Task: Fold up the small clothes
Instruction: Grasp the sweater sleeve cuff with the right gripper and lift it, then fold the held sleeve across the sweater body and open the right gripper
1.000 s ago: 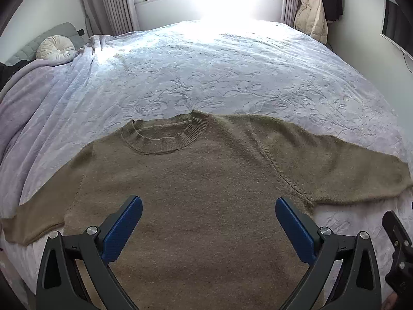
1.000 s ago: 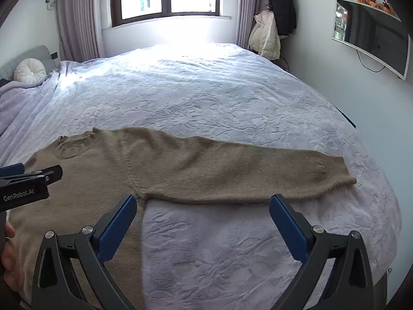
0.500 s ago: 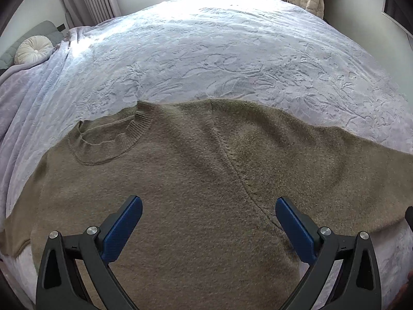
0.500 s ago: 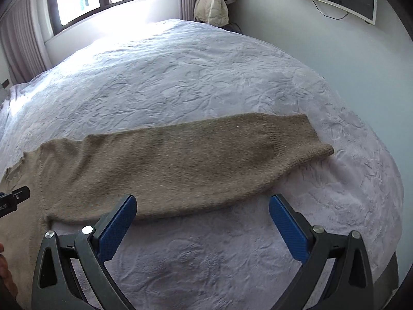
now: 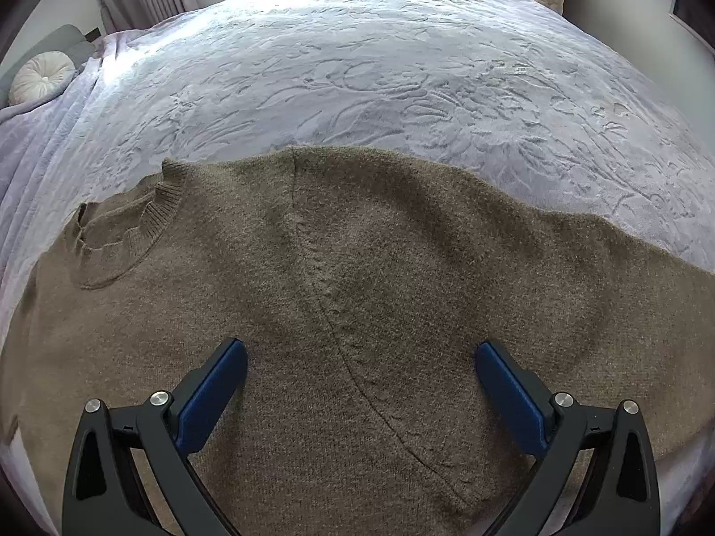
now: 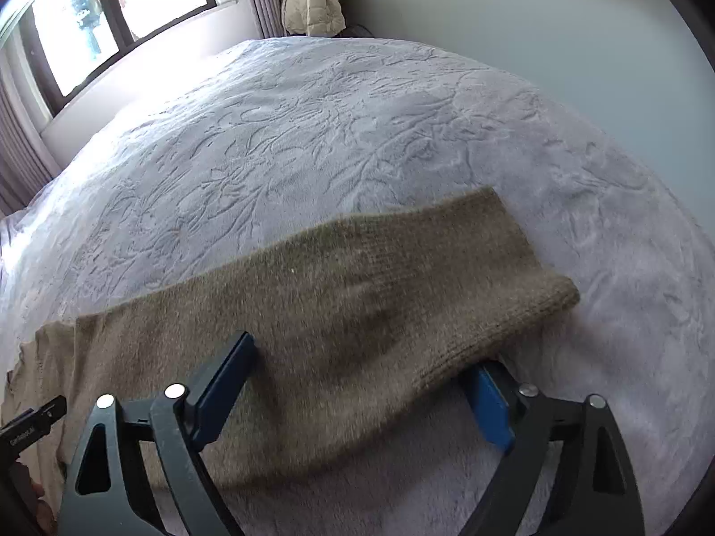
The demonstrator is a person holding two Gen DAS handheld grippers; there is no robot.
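Note:
An olive-brown knitted sweater (image 5: 357,268) lies flat on the bed, with its ribbed neckline (image 5: 129,232) at the left. My left gripper (image 5: 359,350) hovers low over the right shoulder seam. It is open and holds nothing. In the right wrist view the sweater's sleeve (image 6: 357,295) stretches across to its ribbed cuff (image 6: 527,277). My right gripper (image 6: 362,357) straddles the sleeve close to the cuff and its jaws are closing. One blue pad rests on top of the knit and the other is tucked under the sleeve's near edge. They do not pinch the cloth.
A pale lilac embossed bedspread (image 5: 402,67) covers the whole bed. A round white cushion (image 5: 40,78) lies at the far left. Beyond the bed are a window (image 6: 111,13) and a hanging beige jacket (image 6: 313,0). The left gripper's body (image 6: 31,424) shows at the right view's left edge.
Both grippers sank closer to the sweater. The left one shifted right, from the chest to the shoulder seam. The right one travelled to the cuff, rolled, and its jaws narrowed around the sleeve.

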